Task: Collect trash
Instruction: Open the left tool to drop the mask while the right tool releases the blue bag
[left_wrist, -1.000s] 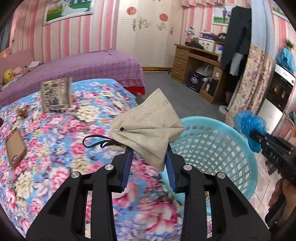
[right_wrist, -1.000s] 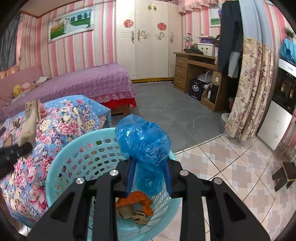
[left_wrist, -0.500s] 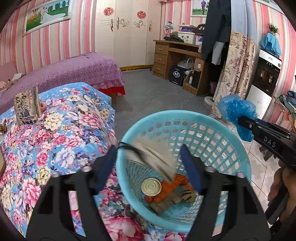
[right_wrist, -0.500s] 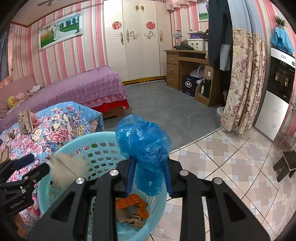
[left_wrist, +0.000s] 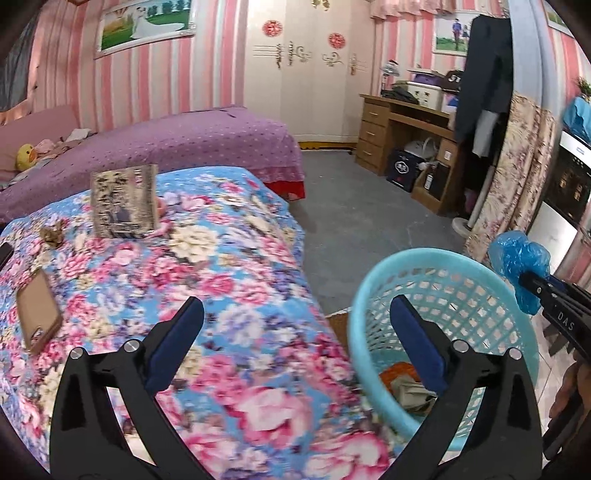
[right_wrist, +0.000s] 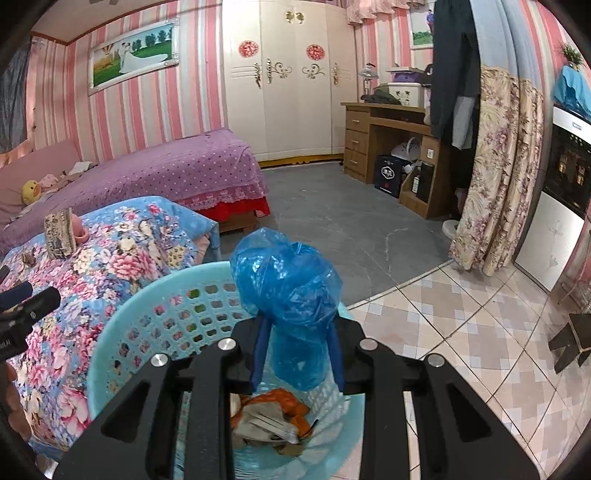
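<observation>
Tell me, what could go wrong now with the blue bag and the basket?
The right gripper pinches the blue plastic bag over the turquoise basket, near its far rim. Let go there and the light bag might drift or bounce out onto the floor.

The open left gripper is close to the basket, which sits at the edge of the flowered blanket. A bump could tip it and spill the trash inside.

Floral bedspread (left_wrist: 236, 280), phone (left_wrist: 38, 315), propped card (left_wrist: 123, 201), wardrobe (right_wrist: 291, 81)
</observation>
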